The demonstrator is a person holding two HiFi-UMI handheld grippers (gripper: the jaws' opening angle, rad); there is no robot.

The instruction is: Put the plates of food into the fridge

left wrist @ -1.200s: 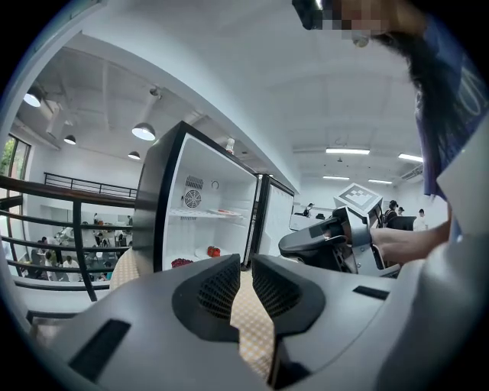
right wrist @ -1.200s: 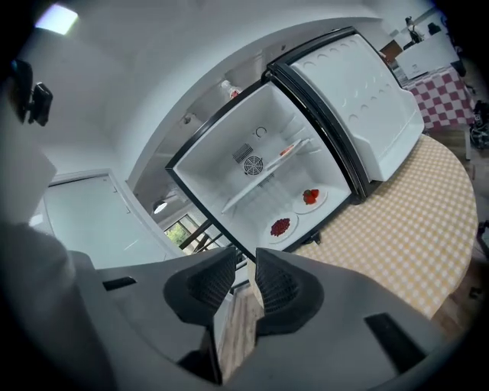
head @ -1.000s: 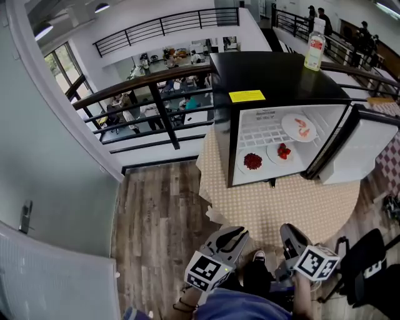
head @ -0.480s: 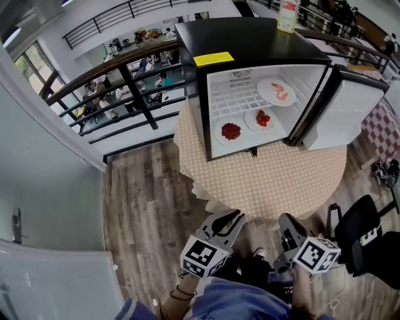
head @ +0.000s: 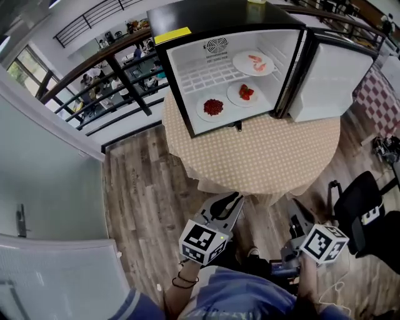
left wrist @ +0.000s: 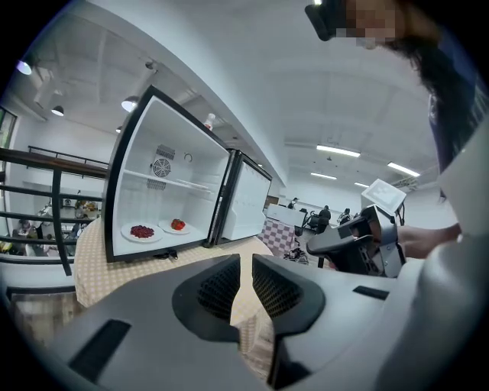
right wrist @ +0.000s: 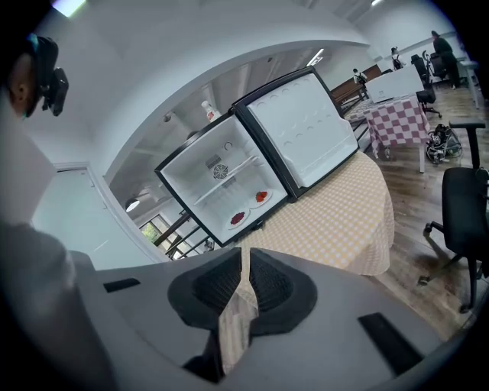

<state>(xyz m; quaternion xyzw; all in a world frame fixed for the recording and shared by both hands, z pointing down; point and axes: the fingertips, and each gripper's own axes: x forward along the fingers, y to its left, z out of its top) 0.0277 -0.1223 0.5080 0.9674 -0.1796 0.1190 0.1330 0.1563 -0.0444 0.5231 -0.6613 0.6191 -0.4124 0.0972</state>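
Far ahead: fridge (head: 177,87), plates (head: 214,107) inside | door (head: 325,78) out right, nearer right gripper (head: 294,206) | its jaws just closing, almost together, empty | left gripper (head: 235,201) slightly spread, empty

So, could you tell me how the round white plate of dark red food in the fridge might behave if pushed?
The round white plate looks rigid and glazed, so it would probably slide on the smooth white fridge floor. Its loose dark red food might scatter if it tips. Pushed sideways, it could hit the plate of red fruit.

fridge (head: 212,15): black shell, white inside | tablecloth (head: 262,156): beige check | floor (head: 150,187): brown woodgrain
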